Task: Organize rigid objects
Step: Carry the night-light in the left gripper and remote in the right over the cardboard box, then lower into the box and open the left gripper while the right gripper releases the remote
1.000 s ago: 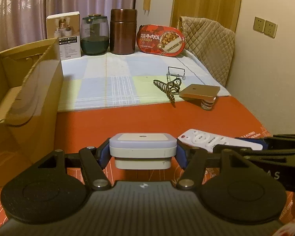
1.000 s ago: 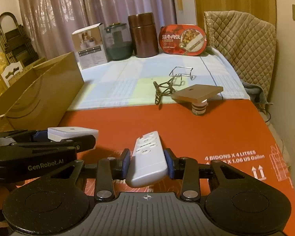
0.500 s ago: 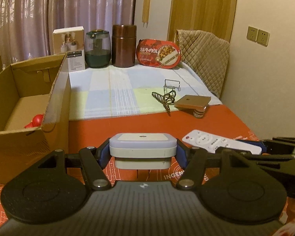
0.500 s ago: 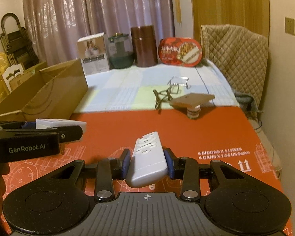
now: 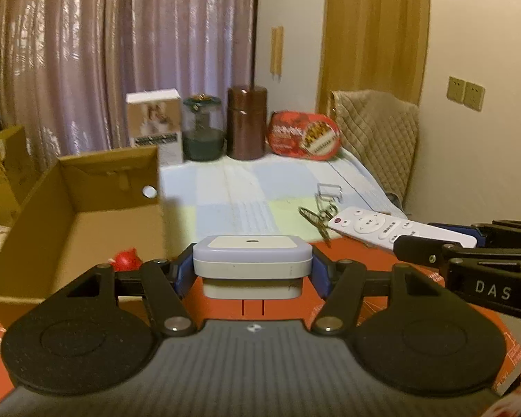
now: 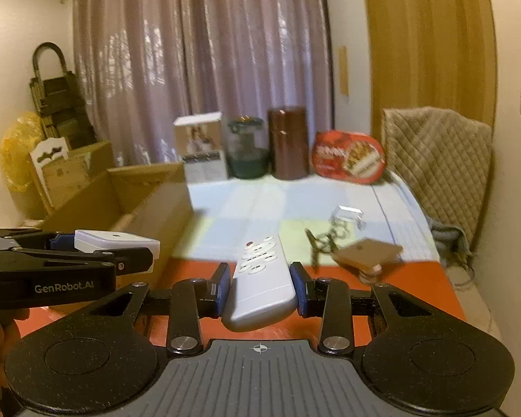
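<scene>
the left tool [image 5: 253, 271] grips a white square box [image 5: 253, 256] between its blue pads, lifted above the red surface [image 5: 382, 253] just beside the open cardboard box [image 5: 87, 215]. the right tool [image 6: 259, 288] clamps a white remote [image 6: 262, 274] by its sides, also lifted. inside the cardboard box lies a red object [image 5: 126, 259]. farther off sit a hair claw [image 6: 321, 241] and a flat wooden lid [image 6: 368, 253].
</scene>
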### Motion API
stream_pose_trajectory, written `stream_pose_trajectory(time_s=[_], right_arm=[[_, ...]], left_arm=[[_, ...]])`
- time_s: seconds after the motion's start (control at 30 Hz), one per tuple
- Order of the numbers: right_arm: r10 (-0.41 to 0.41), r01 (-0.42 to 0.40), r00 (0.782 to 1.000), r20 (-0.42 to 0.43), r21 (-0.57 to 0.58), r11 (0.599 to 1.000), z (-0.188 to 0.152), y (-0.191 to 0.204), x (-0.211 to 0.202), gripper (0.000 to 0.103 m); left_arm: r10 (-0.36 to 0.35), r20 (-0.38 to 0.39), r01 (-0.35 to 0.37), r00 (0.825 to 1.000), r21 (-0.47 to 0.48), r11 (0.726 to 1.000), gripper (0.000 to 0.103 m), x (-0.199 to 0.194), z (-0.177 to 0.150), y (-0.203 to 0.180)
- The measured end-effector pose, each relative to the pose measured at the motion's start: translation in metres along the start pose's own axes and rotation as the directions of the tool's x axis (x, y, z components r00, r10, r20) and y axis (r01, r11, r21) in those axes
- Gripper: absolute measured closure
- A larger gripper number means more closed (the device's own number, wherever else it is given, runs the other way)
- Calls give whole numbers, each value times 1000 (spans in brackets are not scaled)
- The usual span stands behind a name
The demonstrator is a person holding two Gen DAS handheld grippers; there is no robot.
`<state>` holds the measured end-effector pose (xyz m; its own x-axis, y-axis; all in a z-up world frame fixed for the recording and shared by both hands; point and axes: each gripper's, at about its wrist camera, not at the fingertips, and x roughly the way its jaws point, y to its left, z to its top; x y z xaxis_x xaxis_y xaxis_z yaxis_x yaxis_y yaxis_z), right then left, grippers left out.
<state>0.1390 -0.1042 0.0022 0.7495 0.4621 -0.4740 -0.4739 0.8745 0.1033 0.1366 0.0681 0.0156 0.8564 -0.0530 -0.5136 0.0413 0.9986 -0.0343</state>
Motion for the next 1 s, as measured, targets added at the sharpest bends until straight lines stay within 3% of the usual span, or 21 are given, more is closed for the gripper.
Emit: stream_pose_trajectory(time_s=[0.43,0.8,1.0], right_arm=[[150,-150,988,30,-20,989,51,63,26,69],[252,-251,967,-36,10,968,67,115,79,69],[268,-268,961,-69,15,963,65,130,95,69]], left_arm=[[120,26,-119,992,-24,993,43,-23,29,78],[204,-30,-204,978,-8,979,43,-20,23,138],[213,-46,-214,976,-21,977,43,-18,19,158]])
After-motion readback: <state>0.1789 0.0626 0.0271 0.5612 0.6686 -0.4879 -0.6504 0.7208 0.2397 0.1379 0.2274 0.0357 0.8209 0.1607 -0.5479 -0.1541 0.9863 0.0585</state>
